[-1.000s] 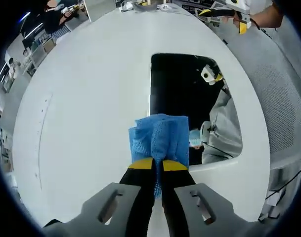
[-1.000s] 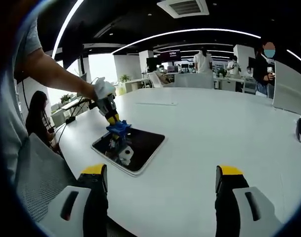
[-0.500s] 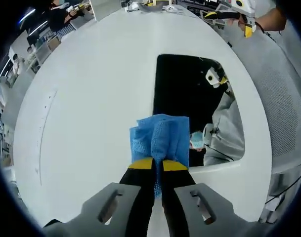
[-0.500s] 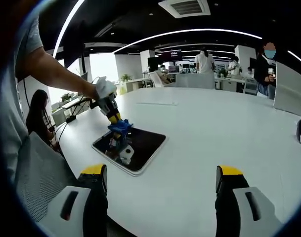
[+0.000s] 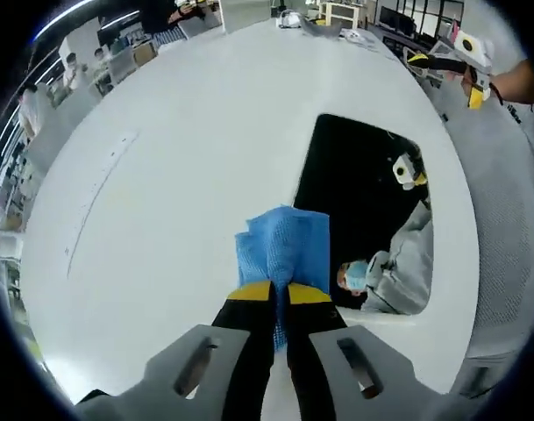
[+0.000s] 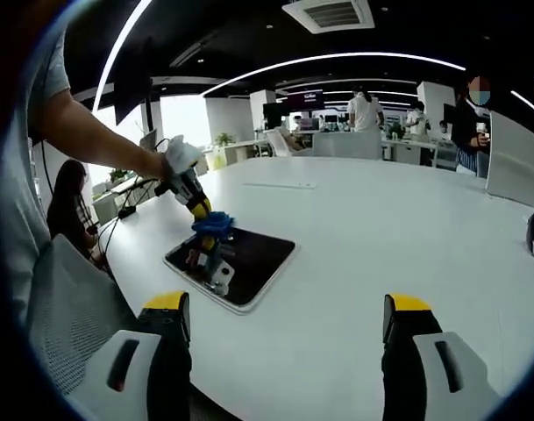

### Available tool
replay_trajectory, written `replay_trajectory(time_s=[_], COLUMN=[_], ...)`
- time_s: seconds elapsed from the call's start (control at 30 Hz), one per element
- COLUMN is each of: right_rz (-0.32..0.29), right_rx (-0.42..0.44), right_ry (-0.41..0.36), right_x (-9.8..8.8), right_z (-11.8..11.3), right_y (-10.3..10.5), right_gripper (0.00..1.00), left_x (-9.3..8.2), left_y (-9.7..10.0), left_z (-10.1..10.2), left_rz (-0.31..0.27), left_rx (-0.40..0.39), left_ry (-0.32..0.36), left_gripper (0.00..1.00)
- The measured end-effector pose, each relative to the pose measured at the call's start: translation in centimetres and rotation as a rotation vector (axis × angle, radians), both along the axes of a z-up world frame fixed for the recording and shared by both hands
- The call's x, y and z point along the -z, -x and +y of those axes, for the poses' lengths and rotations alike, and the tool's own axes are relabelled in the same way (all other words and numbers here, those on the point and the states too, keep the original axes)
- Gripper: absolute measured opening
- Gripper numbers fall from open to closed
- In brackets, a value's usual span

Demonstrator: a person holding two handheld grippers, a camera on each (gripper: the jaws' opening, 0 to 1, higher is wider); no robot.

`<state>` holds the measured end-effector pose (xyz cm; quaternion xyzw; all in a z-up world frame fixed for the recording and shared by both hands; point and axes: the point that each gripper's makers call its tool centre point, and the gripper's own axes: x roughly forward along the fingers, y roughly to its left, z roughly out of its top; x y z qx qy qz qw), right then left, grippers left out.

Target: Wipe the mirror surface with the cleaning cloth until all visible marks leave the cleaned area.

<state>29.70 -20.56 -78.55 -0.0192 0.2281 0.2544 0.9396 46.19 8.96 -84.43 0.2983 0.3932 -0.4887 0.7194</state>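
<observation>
A: As seen in the left gripper view, what did the left gripper (image 5: pixel 281 294) hold, and where?

B: Its jaws were closed on the blue cleaning cloth (image 5: pixel 282 246), which bunched out past the yellow tips. The cloth sat over the near left corner of the mirror (image 5: pixel 367 202), partly above the white table (image 5: pixel 161 193). The dark glass reflected a person and the gripper. Marks on the glass could not be made out.

A: And the right gripper view?

B: The right gripper (image 6: pixel 285 326) stood with its jaws wide apart, holding nothing, well apart from the mirror (image 6: pixel 253 263) and nearer the table edge. The left gripper (image 6: pixel 196 203) came in from the left, tilted down, with the cloth (image 6: pixel 213 224) at the mirror's far left part. Whether the cloth touched the glass could not be determined.

A: What could go wrong from here?

B: Probably three faults. The unsecured mirror could slide under sideways wiping pressure. The narrow grip could let the cloth slip free. Strokes near the frame could run off onto the table, leaving parts of the glass unwiped.
</observation>
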Motion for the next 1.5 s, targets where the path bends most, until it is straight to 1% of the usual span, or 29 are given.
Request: replay_trajectory(time_s=[0.03, 0.13, 0.17, 0.2, 0.27, 0.3, 0.33, 0.37, 0.4, 0.43, 0.47, 0.5, 0.53, 0.57, 0.6, 0.63, 0.67, 0.73, 0.77, 0.8, 0.87, 0.93, 1.03, 1.17, 1.3, 1.5], right_rz=[0.0, -0.001, -0.002, -0.003, -0.004, -0.004, -0.005, -0.005, -0.005, -0.005, -0.005, -0.006, -0.005, -0.006, -0.007, -0.006, -0.005, -0.006, -0.006, -0.006, -0.006, -0.006, -0.006, -0.005, -0.005, -0.006], right_rx=[-0.001, -0.004, -0.007, -0.007, -0.007, -0.008, -0.008, -0.007, -0.006, -0.006, -0.007, -0.008, -0.009, -0.009, -0.009, -0.007, -0.006, -0.007, -0.009, -0.01, -0.01, -0.009, -0.012, -0.013, -0.016, -0.015], right_ry=[-0.001, -0.002, -0.002, -0.002, -0.003, -0.003, -0.003, -0.004, -0.004, -0.005, -0.005, -0.003, -0.003, -0.002, -0.002, -0.003, -0.003, -0.003, -0.003, -0.002, -0.002, -0.003, -0.002, -0.002, -0.002, -0.003], right_x=[0.0, 0.0, 0.0, 0.0, -0.1, 0.0, -0.1, -0.1, -0.1, -0.1, -0.1, -0.1, -0.1, -0.1, -0.1, -0.1, -0.1, -0.1, -0.1, -0.1, -0.1, -0.1, -0.1, -0.1, -0.1, -0.1], right_z=[0.0, 0.1, 0.1, 0.1, 0.1, 0.1, 0.1, 0.1, 0.1, 0.1, 0.1, 0.2, 0.2, 0.2, 0.2, 0.1, 0.1, 0.1, 0.2, 0.2, 0.2, 0.2, 0.2, 0.2, 0.3, 0.3], right_y=[0.0, 0.0, 0.0, 0.0, 0.0, 0.0, 0.0, 0.0, 0.0, 0.0, 0.0, 0.0, 0.1, 0.1, 0.1, 0.1, 0.1, 0.1, 0.1, 0.1, 0.1, 0.1, 0.1, 0.1, 0.1, 0.1], right_gripper=[0.9, 0.9, 0.9, 0.9, 0.9, 0.9, 0.9, 0.9, 0.9, 0.9, 0.9, 0.9, 0.9, 0.9, 0.9, 0.9, 0.9, 0.9, 0.9, 0.9, 0.9, 0.9, 0.9, 0.9, 0.9, 0.9], left_x=[-0.5, -1.4, -1.9, -2.2, -2.6, -2.9, -3.1, -3.4, -3.5, -3.6, -3.5, -3.6, -3.6, -3.8, -3.9, -3.9, -3.9, -3.9, -3.6, -3.4, -3.2, -2.5, -2.1, -2.3, -2.0, -0.8], left_y=[-0.2, -0.5, -0.7, -0.8, -1.2, -1.3, -1.3, -1.4, -1.4, -1.1, -1.0, -0.9, -0.7, -0.4, -0.4, -0.1, 0.1, 0.4, 0.8, 1.0, 1.5, 1.9, 2.2, 2.4, 2.5, 3.4], left_z=[0.3, 1.1, 1.6, 2.3, 3.2, 4.2, 4.5, 4.9, 5.2, 5.9, 6.3, 7.0, 7.4, 8.0, 8.4, 8.8, 8.9, 10.0, 10.5, 10.7, 11.4, 11.4, 11.3, 10.8, 10.8, 10.8], left_rz=[-0.008, -0.019, -0.028, -0.016, -0.029, -0.029, -0.025, -0.034, -0.037, -0.018, -0.009, -0.017, -0.014, -0.024, -0.025, 0.001, 0.02, 0.021, 0.044, 0.053, 0.043, 0.068, 0.068, 0.064, 0.067, 0.084], left_rx=[-0.034, -0.079, -0.114, -0.169, -0.226, -0.297, -0.34, -0.367, -0.389, -0.446, -0.483, -0.53, -0.562, -0.597, -0.658, -0.727, -0.757, -0.842, -0.894, -0.917, -0.968, -0.979, -0.988, -0.998, -0.999, -1.003], left_ry=[0.014, 0.024, 0.032, 0.037, 0.038, 0.031, 0.041, 0.065, 0.071, 0.071, 0.071, 0.068, 0.069, 0.073, 0.089, 0.131, 0.151, 0.155, 0.161, 0.167, 0.163, 0.172, 0.169, 0.178, 0.175, 0.158], left_gripper=[0.01, 0.01, 0.01, 0.01, 0.01, 0.01, 0.01, 0.01, 0.01, 0.02, 0.02, 0.02, 0.02, 0.02, 0.02, 0.02, 0.02, 0.02, 0.02, 0.02, 0.02, 0.02, 0.02, 0.02, 0.02, 0.02])
